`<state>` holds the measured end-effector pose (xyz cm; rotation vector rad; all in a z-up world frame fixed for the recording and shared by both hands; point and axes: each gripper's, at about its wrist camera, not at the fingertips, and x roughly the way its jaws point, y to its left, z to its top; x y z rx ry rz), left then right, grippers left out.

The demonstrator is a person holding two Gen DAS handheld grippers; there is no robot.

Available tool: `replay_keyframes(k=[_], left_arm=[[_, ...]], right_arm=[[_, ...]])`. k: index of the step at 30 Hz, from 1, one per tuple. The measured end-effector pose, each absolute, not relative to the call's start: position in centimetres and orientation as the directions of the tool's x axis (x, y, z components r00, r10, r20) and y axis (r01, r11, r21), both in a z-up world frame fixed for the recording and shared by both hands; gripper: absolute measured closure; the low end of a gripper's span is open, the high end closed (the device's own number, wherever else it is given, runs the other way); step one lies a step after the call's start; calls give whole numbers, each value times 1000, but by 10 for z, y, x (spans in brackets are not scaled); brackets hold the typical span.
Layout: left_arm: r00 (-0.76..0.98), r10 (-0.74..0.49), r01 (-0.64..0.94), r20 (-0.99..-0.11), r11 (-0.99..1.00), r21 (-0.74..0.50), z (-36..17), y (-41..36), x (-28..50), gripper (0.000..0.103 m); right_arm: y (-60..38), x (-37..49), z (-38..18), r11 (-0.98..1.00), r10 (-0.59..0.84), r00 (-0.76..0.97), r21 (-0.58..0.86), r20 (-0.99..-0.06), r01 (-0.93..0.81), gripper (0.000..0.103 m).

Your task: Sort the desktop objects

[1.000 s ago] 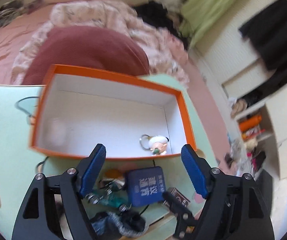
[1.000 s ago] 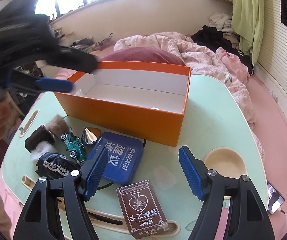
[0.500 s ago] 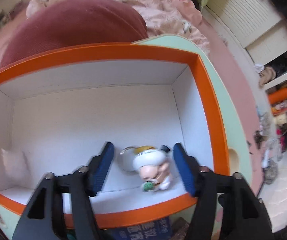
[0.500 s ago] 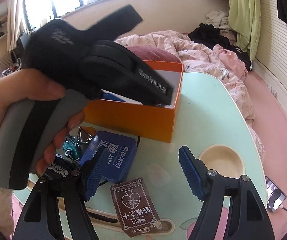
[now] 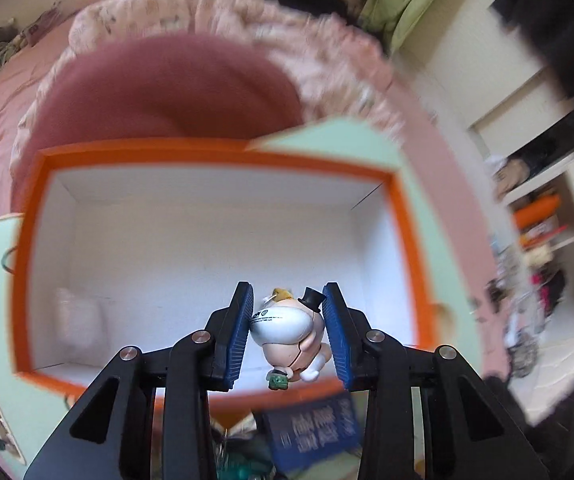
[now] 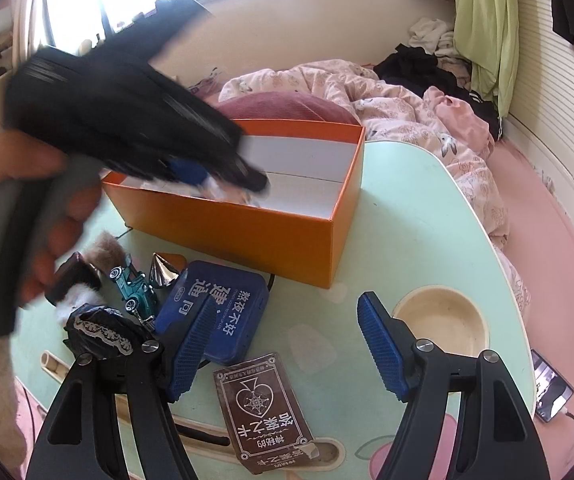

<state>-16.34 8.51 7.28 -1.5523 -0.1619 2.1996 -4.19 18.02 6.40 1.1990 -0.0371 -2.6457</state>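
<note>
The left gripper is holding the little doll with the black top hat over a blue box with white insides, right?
Not quite: the box is orange outside, white inside. The left wrist view shows the left gripper closed on the small figurine with the black top hat over it.

The mint-green table (image 6: 427,240) carries one orange box (image 6: 247,236), and that box holds one small figurine (image 5: 291,332) and one pale soft lump (image 5: 81,320) whose kind cannot be told. Outside the box lie one blue tin (image 6: 227,312), one brown card pack (image 6: 263,408), one green toy car (image 6: 133,288), one silver cone (image 6: 161,272), one black lace-trimmed bundle (image 6: 99,332) and one furry tuft (image 6: 107,248). Two grippers are counted, a left gripper (image 5: 289,330) and a right gripper (image 6: 283,344), each with two blue pads.
</note>
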Motion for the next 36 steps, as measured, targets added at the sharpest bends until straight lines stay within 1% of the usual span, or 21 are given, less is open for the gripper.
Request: replay_keyframes(k=[4,7,9,10,14,15,16,18,19,23,28,32,34,36], left_arm=[[-351,478,-334,-805,-867,-369,114,58,-131,66],[-363,529,-363,-767,-838,-407,121,43,-105,66],[-387,514,-370,-765,-847,-382,116,35,-90,66],[-404,486,-360,-775,-863,-354,108,31,-83,66],[-449,441,-327,-777,-890,-317,89,25,-74,66],[-465,450,-334,-762,-886,-320,86,22,-72,64],[-476,457,-337,-752,-884,-324,85,22,-71,54],[-518,456,-326,-724,-888,-325,85,17,-67,42],[-544,448,-316,-709,-893,-321,86,15,-63,40],[-582,468,-328,-665,-884,-334,84,0,-36,39],[-620,405,-276,-672,-914,-296,68,-28,0,39],[-631,349,-240,-693,-937,-254,65,-50,17,39],[-629,283,-199,-724,-959,-202,57,-60,23,38],[-626,244,-172,-740,-970,-174,47,-68,28,37]], right_arm=[[182,-42,65,-972,-225,-638,125,-736,198,30],[184,-42,66,-973,-222,-641,127,-735,193,30],[185,-43,68,-974,-221,-642,126,-734,190,30],[186,-43,68,-974,-221,-643,127,-733,189,30],[187,-44,68,-974,-221,-643,129,-733,188,30],[186,-44,68,-973,-222,-643,129,-733,190,30],[185,-44,69,-973,-223,-643,128,-733,192,30],[183,-43,69,-972,-224,-643,123,-732,198,30],[181,-43,69,-972,-224,-643,119,-732,202,30],[173,-44,73,-967,-240,-641,120,-729,225,30],[155,-60,100,-922,-366,-584,199,-725,332,30],[135,-107,125,-863,-489,-478,326,-729,386,30],[123,-132,125,-857,-500,-432,358,-751,369,30],[105,-156,116,-878,-462,-404,340,-790,337,30]])
